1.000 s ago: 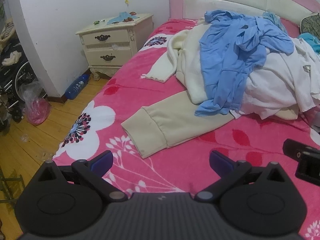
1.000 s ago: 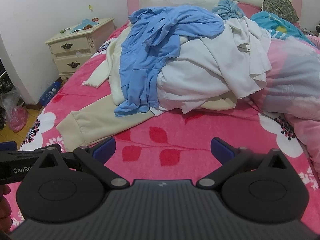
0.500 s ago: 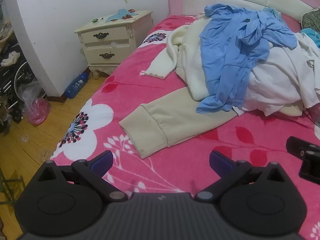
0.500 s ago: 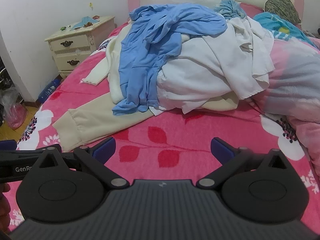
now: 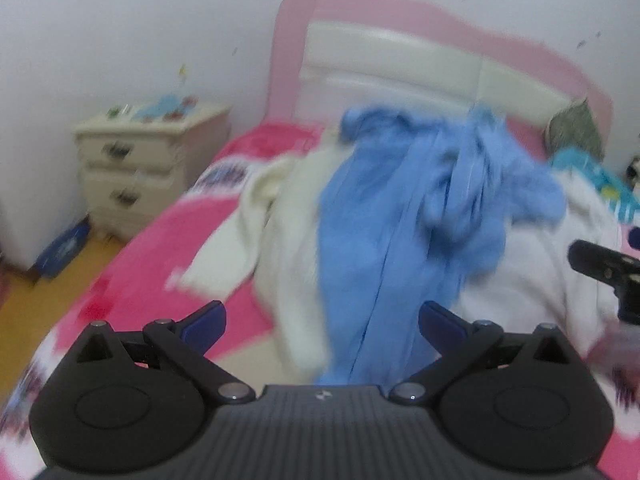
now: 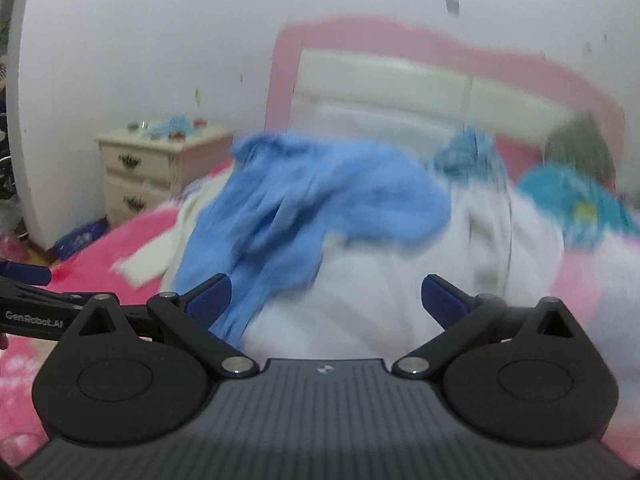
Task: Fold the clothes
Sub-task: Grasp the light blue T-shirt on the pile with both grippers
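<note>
Both tongs, left [image 5: 322, 322] and right [image 6: 326, 294], spread and empty, face the clothes heap on the bed [image 5: 240, 216] dead ahead, blue garment [image 5: 384, 240] draped uppermost between their tips, presumably the first piece to pull free for folding.

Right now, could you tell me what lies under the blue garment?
The blue garment drapes over cream and white clothes; anything deeper in the pile is covered.

A cream nightstand [image 5: 150, 168] is seen against the white wall [image 5: 120, 32], small items scattered blurrily on top. A blue bottle [image 5: 64, 250] is laid on the wooden floor [image 5: 36, 304] beside it, and a pink headboard [image 6: 440, 64] is framed behind.
</note>
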A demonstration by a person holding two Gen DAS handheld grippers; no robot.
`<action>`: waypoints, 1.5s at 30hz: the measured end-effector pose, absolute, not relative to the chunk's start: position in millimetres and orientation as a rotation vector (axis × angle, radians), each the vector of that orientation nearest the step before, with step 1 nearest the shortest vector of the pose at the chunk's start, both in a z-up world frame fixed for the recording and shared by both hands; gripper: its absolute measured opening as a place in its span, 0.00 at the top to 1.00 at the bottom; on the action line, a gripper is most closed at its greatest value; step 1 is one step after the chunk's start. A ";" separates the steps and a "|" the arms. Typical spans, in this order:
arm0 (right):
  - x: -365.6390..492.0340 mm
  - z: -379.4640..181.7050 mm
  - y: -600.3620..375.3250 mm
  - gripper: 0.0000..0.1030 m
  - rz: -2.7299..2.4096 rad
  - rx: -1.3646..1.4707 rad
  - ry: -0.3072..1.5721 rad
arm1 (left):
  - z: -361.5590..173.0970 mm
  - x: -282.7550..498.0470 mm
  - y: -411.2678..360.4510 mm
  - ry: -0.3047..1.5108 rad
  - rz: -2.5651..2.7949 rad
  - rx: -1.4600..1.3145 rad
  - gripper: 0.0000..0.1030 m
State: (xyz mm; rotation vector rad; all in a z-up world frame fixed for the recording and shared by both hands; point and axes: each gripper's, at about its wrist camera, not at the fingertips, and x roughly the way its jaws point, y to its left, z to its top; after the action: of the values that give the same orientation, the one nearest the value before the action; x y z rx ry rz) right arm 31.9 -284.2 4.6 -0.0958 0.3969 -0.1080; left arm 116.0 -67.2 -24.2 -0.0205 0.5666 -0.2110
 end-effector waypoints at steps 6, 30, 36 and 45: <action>121.3 31.5 -323.4 0.03 0.006 -0.189 0.364 | -38.5 200.7 -93.3 0.603 -0.188 -0.022 0.16; 144.2 74.6 -386.1 1.00 0.220 -0.062 0.578 | 18.8 161.8 -74.4 0.684 -0.249 -0.137 0.98; 95.2 83.4 -402.1 0.99 0.321 0.068 0.692 | 88.8 92.4 -91.1 0.741 -0.232 -0.157 0.98; 158.0 98.3 -388.3 0.16 0.288 0.089 0.757 | 165.7 16.9 -130.6 0.762 -0.127 -0.202 0.98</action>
State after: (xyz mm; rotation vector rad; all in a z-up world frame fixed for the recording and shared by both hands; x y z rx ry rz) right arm 158.0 -388.3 98.3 0.0888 0.7574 0.2878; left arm 16.9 -130.6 165.7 -0.2024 0.7623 -0.1272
